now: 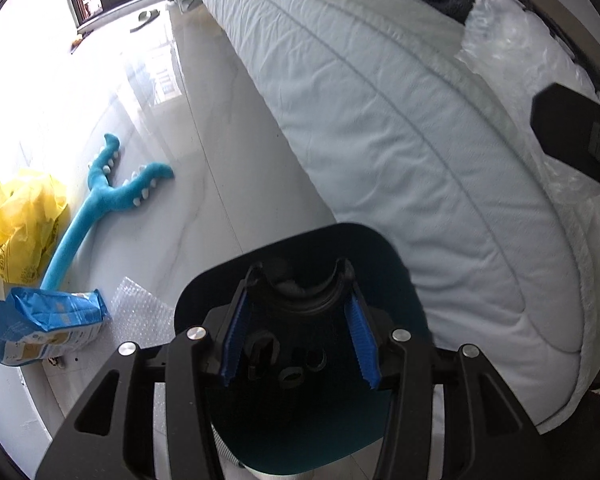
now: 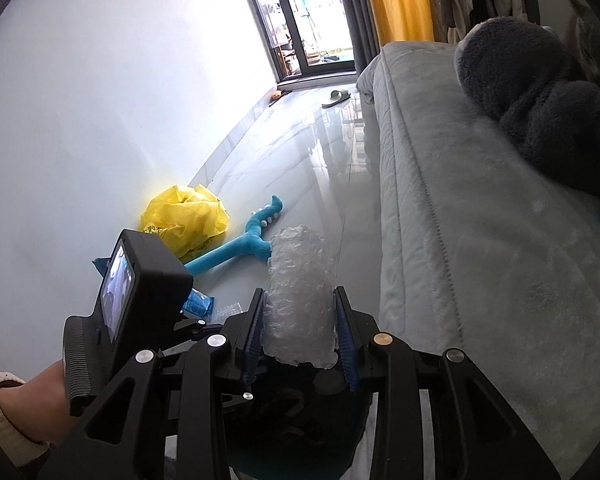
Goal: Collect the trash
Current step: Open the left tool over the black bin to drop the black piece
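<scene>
Two grippers are in view. Only the right wrist view shows the right gripper (image 2: 299,316) clamped on one roll of bubble wrap (image 2: 300,292), held above the floor beside the bed (image 2: 460,240). Only the left wrist view shows the left gripper (image 1: 299,314) with fingers spread, empty, over one dark bin (image 1: 300,420). Floor count: one yellow bag (image 1: 20,224), one blue packet (image 1: 40,328), one blue toy (image 1: 100,200), one flat bubble sheet (image 1: 142,316).
</scene>
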Tool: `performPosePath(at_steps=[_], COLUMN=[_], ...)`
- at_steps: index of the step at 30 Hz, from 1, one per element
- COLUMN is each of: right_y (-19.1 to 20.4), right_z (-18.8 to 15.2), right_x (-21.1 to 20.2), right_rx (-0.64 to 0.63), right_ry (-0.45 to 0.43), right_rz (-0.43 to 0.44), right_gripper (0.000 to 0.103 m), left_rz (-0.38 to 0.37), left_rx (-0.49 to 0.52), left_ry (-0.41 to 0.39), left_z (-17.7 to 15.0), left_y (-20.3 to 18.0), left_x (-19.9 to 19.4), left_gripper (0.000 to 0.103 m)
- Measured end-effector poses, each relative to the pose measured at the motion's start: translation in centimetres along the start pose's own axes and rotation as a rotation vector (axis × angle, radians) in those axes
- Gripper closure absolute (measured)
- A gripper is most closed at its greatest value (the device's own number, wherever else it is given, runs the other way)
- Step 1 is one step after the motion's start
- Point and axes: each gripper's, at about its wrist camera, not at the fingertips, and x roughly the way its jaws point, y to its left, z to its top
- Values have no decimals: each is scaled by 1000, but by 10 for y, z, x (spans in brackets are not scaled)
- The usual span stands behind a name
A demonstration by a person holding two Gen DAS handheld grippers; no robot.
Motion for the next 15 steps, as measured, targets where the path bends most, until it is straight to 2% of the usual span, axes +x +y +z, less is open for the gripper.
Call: performPosePath(at_steps=[7,11,15], right_y=[0,-2,-2], right_z=[0,-4,-10], right_x=[27,38,50], right_rx=[30,40,41], right_ry=[54,83,123], right_rz=[20,7,-13], right_gripper=[69,69,69], left_rz=[-8,24,14], left_rx=[-32,-28,-60], left_ry=[50,59,41], left_z=[-9,-16,-18], left_y=[19,27,42], left_x=[12,16,13], left_gripper=[51,29,26])
